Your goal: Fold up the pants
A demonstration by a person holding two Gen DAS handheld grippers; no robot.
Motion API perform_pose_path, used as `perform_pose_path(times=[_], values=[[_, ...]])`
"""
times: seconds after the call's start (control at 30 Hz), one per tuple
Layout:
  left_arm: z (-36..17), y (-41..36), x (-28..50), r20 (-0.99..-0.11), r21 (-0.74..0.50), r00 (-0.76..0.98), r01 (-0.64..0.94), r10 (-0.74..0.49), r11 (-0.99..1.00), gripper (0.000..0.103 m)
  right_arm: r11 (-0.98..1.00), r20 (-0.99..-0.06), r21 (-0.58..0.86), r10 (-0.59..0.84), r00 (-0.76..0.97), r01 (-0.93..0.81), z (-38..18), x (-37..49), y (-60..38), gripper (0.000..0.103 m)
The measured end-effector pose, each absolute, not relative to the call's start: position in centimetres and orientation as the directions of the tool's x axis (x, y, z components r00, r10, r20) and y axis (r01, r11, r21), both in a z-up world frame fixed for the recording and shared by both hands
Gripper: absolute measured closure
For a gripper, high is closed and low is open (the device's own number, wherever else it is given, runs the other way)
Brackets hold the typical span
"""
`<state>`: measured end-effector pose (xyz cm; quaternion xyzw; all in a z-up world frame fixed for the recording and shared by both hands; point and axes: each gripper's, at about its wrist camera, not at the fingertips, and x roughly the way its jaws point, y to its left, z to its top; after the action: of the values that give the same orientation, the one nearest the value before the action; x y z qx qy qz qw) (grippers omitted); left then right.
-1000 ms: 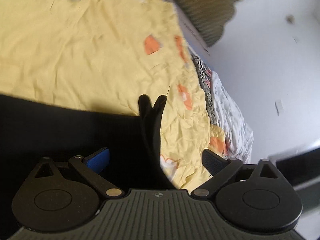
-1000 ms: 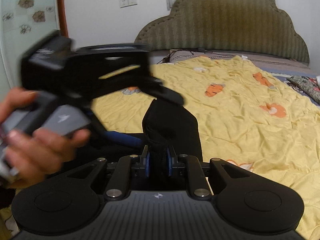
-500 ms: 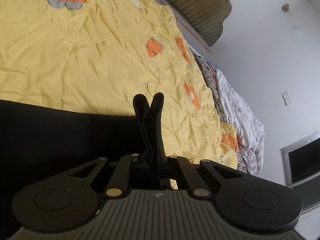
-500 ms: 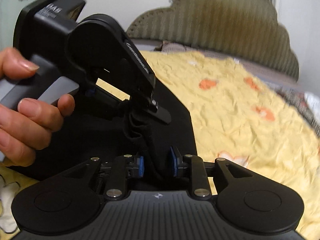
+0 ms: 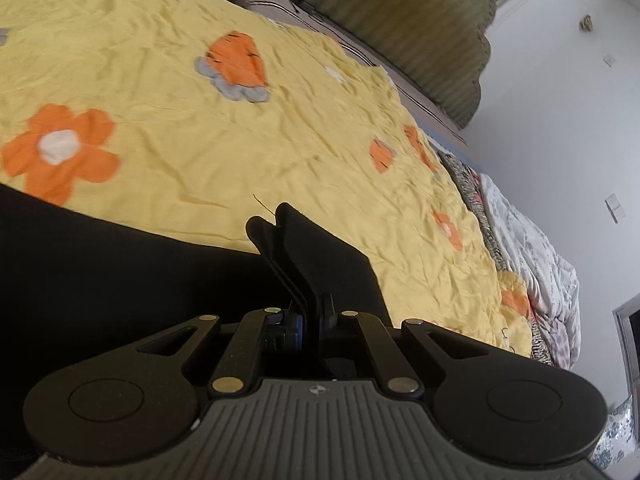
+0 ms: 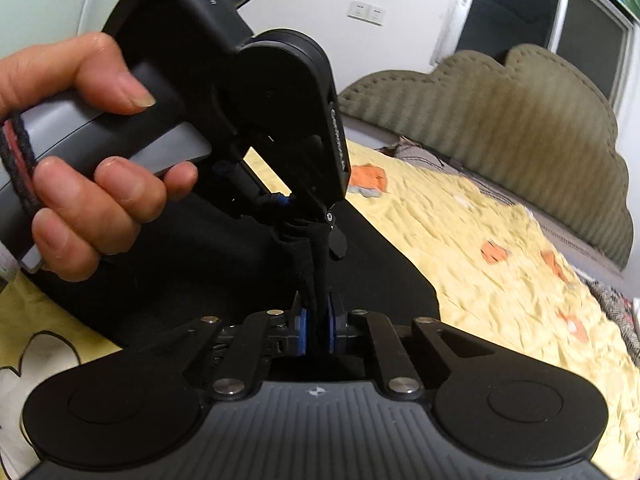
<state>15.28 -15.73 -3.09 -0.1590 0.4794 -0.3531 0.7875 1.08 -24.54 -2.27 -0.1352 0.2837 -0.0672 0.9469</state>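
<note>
Black pants (image 5: 100, 264) lie on a yellow flowered bedspread (image 5: 200, 140). My left gripper (image 5: 311, 322) is shut on a bunched edge of the pants, which sticks up between its fingers. My right gripper (image 6: 316, 330) is shut on the same bunched edge of the pants (image 6: 384, 264), just below the left gripper (image 6: 308, 220), which shows close in the right wrist view with the hand that holds it. Both grippers hold the cloth lifted above the bed.
A padded olive headboard (image 6: 500, 120) stands at the far end of the bed. A white and patterned quilt (image 5: 532, 256) lies along the bed's right side. A white wall (image 5: 560, 100) and a dark window (image 6: 540, 16) lie beyond.
My left gripper has closed on the pants edge next to the right gripper. Both grippers have lifted the cloth and swung upward, showing more of the bedspread and headboard.
</note>
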Motion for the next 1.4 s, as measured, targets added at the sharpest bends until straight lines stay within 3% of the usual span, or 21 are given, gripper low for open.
perform_pose_path(times=[0.43,0.73,1.4], values=[[-2.2,-7.2,14.6,-0.708,-0.43,0.442,0.348,-0.55,0.833,0.098,0.956,-0.518,-0.263,-0.029,0.855,-0.127,-2.3,2.2,-19.5,0.094],[-3.0,-4.0,15.2,-0.73,-0.386,0.48,0.299,-0.487,0.873,0.097,0.948,-0.55,-0.231,0.059,0.833,-0.219,-2.2,4.3,-19.2,0.094],[-4.3,-2.5,15.8,-0.752,-0.299,0.52,0.279,-0.406,0.912,0.092,0.931,-0.599,-0.222,0.105,0.794,-0.29,-3.5,5.4,-19.0,0.094]])
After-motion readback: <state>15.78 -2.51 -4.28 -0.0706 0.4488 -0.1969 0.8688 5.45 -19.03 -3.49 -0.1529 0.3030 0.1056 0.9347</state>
